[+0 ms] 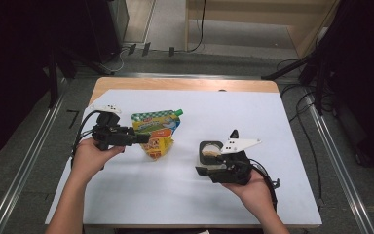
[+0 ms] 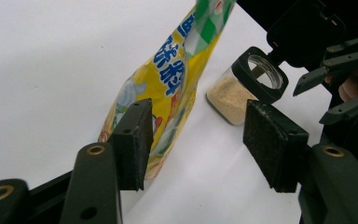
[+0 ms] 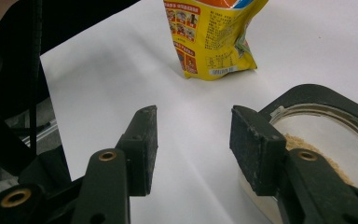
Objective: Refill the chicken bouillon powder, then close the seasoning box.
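Your left gripper (image 1: 143, 138) stands open beside the yellow spouted pouch (image 1: 157, 131) lying mid-table; your right gripper (image 1: 213, 158), also open, sits against the open glass jar (image 1: 209, 151) of powder.

The pouch (image 1: 157, 131) lies on the table (image 1: 185, 204), left of the jar (image 1: 209, 152).

A yellow pouch (image 1: 157, 134) with a green cap lies flat on the white table. Well right of it stands an open jar (image 1: 209, 152) holding tan powder.
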Demonstrator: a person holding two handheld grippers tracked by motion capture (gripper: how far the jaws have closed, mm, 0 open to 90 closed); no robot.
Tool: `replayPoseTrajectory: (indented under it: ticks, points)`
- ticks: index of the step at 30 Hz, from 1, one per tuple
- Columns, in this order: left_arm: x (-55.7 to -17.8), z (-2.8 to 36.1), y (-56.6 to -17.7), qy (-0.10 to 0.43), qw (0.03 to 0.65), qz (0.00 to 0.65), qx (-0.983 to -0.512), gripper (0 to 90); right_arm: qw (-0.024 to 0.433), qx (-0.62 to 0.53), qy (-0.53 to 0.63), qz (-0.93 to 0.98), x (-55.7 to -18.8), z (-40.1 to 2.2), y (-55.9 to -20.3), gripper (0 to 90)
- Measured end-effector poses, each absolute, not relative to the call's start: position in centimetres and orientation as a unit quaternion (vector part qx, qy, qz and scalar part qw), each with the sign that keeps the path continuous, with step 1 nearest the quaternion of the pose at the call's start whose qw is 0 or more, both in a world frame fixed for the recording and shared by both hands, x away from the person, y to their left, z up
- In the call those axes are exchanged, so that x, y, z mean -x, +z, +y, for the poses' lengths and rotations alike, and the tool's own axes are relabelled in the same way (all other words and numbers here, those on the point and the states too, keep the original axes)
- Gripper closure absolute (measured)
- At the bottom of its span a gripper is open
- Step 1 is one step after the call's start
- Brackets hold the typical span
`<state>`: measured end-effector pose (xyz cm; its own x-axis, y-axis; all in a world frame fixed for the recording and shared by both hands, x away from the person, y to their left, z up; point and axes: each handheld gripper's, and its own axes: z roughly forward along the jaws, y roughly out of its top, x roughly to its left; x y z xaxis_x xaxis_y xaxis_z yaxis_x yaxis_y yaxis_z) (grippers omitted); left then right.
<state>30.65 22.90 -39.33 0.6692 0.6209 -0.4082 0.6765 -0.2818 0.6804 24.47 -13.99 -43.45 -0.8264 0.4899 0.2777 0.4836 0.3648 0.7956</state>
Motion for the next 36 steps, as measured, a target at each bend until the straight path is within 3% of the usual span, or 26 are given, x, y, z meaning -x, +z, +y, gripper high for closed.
replayPoseTrajectory:
  ticks: [25, 36]
  points:
    - [-30.1, 26.9, -40.2, -0.033, 0.432, 0.445, -0.784, 39.2, 0.006, -0.296, 0.481, 0.825, -24.7, -14.3, -42.6, 57.0]
    - [-30.5, 27.3, -41.4, -0.028, 0.426, 0.459, -0.779, 38.3, 0.009, -0.304, 0.477, 0.824, -24.9, -14.9, -41.9, 68.2]
